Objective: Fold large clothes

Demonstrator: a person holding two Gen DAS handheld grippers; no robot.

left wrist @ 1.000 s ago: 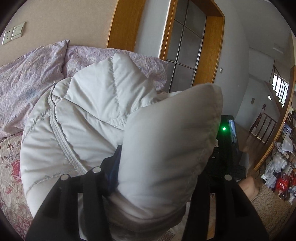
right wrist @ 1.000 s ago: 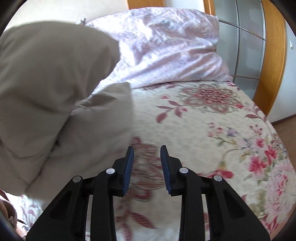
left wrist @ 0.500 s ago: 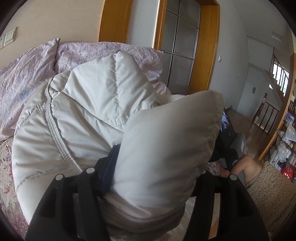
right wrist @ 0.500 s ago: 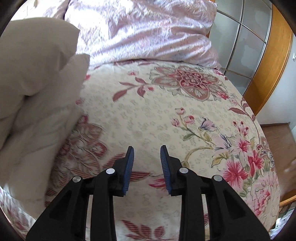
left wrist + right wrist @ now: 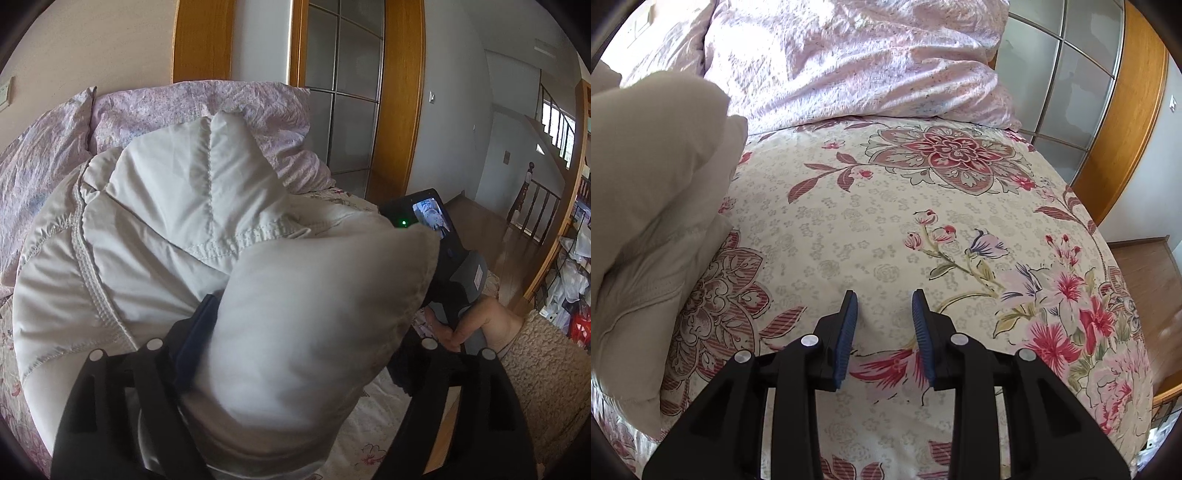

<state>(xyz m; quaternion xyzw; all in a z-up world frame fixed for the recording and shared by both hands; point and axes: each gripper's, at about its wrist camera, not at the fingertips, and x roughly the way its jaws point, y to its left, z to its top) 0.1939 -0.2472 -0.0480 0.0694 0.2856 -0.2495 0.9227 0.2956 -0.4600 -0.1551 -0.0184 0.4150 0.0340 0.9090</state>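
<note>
Left wrist view only: left gripper [image 5: 295,332] clamped on fold of puffy pale jacket [image 5: 155,229], bulk filling frame, heaped on bed against lilac pillows [image 5: 221,99]; right hand [image 5: 476,325] beyond it gripping handle of other device; glazed door [image 5: 343,92] behind. Right wrist view only: right gripper [image 5: 882,317] jaws parted, nothing between, over floral bedspread [image 5: 886,221]; jacket [image 5: 646,177] at left edge; bare spread runs right to bed edge, wooden floor [image 5: 1141,258] past it.
</note>
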